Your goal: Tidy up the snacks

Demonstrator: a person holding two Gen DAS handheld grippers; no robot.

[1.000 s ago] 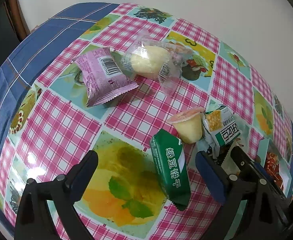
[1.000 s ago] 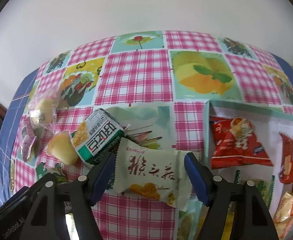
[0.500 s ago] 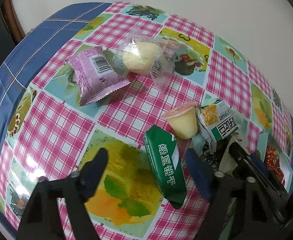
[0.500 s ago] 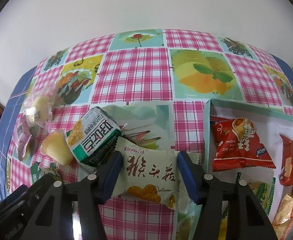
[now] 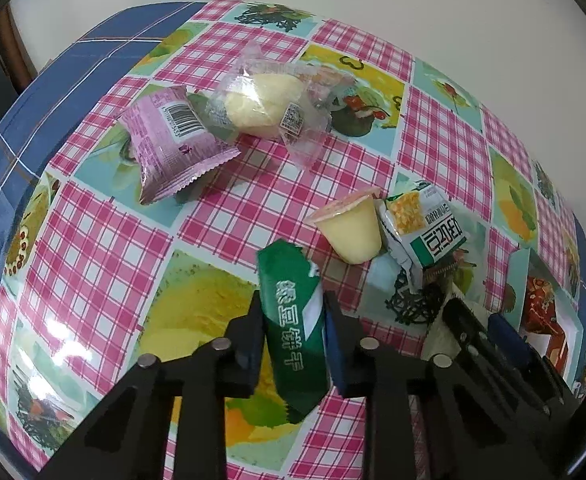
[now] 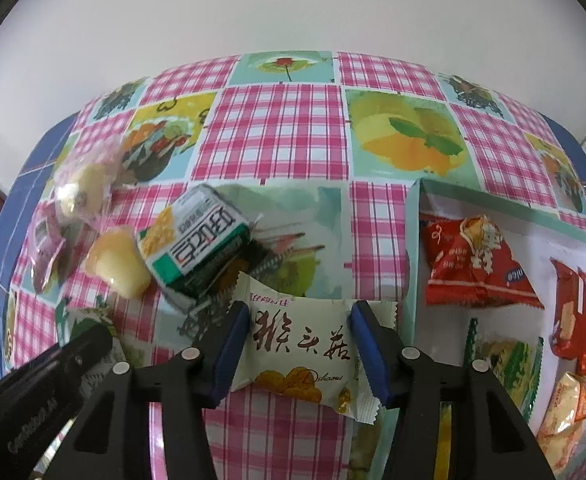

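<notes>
A: Left gripper (image 5: 291, 330) first. Pose?

B: Low over the checked tablecloth (image 5: 105, 248), pointing forward and slightly down. Both blue pads pressed against the long sides of the green packet (image 5: 295, 332), pinching it. The packet runs lengthwise between the fingers, its far end poking out past the tips.

A: Beyond it?

B: A yellow jelly cup (image 5: 351, 228) lying on its side, touching a green-and-white packet (image 5: 427, 226) on its right. Farther off, a pink packet (image 5: 171, 140) and a clear-wrapped pastry (image 5: 261, 106) side by side, near the table's far edge.

A: Right gripper (image 6: 301, 344)?

B: Also low and level. Blue pads sit at either side of the cream packet (image 6: 307, 350); the left pad touches the wrapper, the right one lies against its crimped edge. Narrowed around it, but I cannot tell whether it truly grips.

A: Where does that packet lie?

B: On the cloth, just left of the white tray (image 6: 413, 248). Inside the tray, a red chip bag (image 6: 473, 260) near the far wall and red-orange packets (image 6: 577, 320) to the right.

A: Anything else near?

B: The left tool's black body (image 6: 41, 396) crosses the lower left corner of the right wrist view.
</notes>
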